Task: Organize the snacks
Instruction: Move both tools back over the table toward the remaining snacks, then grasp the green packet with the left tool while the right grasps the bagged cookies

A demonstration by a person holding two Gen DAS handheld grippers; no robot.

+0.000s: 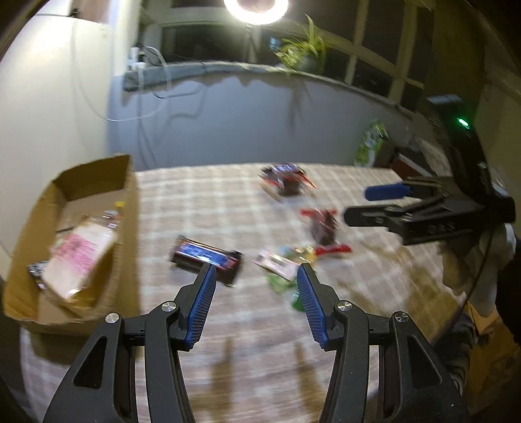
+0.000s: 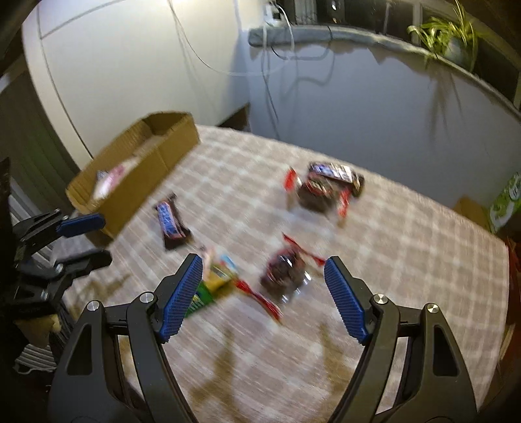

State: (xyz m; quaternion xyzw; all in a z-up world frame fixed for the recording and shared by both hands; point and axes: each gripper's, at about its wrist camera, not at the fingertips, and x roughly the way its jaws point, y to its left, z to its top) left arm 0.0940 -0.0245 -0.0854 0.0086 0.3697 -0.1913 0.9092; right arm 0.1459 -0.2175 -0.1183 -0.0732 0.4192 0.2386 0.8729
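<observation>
While both our grippers, left gripper [image 1: 255,270] and right gripper [image 2: 263,265], hang spread and empty, we judge a pickup pending: close on a snack bar [image 1: 205,257], then box [image 1: 97,169].

Bench [image 2: 374,260] under checked cloth carries: cardboard box [image 2: 156,169] at left edge; one blue-labelled bar [image 2: 169,221]; two dark red-ended packs [image 2: 325,188]; a mixed wrapper cluster [image 2: 215,276].

Checked cloth [image 1: 228,325] covers the counter. Potted spider plant [image 1: 304,48] on grey window ledge [image 1: 208,70] behind; white cables [image 2: 280,48] hang down the wall. Ring light [image 1: 257,9] glows at top. Green carton [image 1: 371,143] stands at far right, blurred.
</observation>
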